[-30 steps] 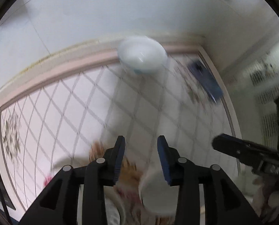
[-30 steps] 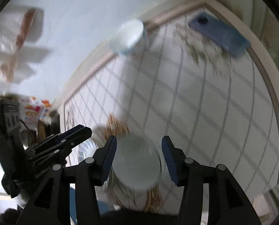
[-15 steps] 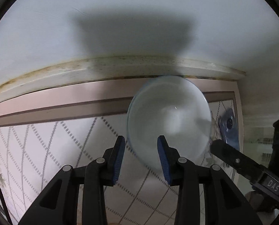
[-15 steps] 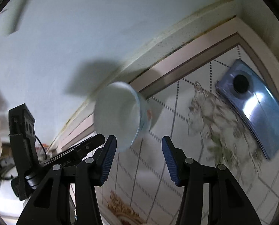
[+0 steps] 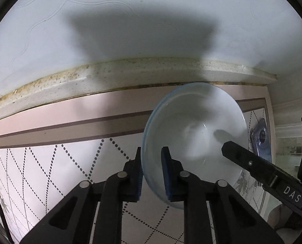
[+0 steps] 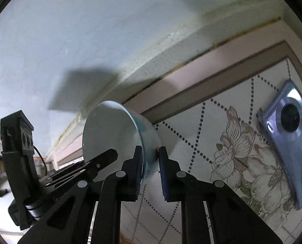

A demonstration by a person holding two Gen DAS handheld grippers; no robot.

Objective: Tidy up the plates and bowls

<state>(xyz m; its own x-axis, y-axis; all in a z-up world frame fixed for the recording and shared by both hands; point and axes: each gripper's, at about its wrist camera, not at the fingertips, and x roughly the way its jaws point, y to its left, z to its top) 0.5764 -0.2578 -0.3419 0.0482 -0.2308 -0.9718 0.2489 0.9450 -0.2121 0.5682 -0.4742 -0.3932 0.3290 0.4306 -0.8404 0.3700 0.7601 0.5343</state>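
A white bowl (image 5: 193, 134) with a pale blue rim stands on the patterned tabletop (image 5: 49, 162), close to the wall. My left gripper (image 5: 151, 162) straddles its left rim, one pad outside and one inside, the jaws closing tight on the wall. From the other side, my right gripper (image 6: 149, 162) has the bowl's (image 6: 110, 132) right rim between its blue pads, its jaws closing and pressing on it. One right finger (image 5: 242, 158) reaches over the bowl in the left wrist view. A left finger (image 6: 102, 158) shows in the right wrist view.
A blue phone (image 6: 289, 138) lies camera-up on the table to the right of the bowl, also seen as the phone (image 5: 261, 140) behind the right finger. A stained ledge (image 5: 110, 75) and a white wall (image 5: 130, 20) rise just behind the bowl.
Both grippers have travelled from the dishes at the table's front to the white bowl at the back. Their jaws have narrowed from wide apart onto the bowl's rim.
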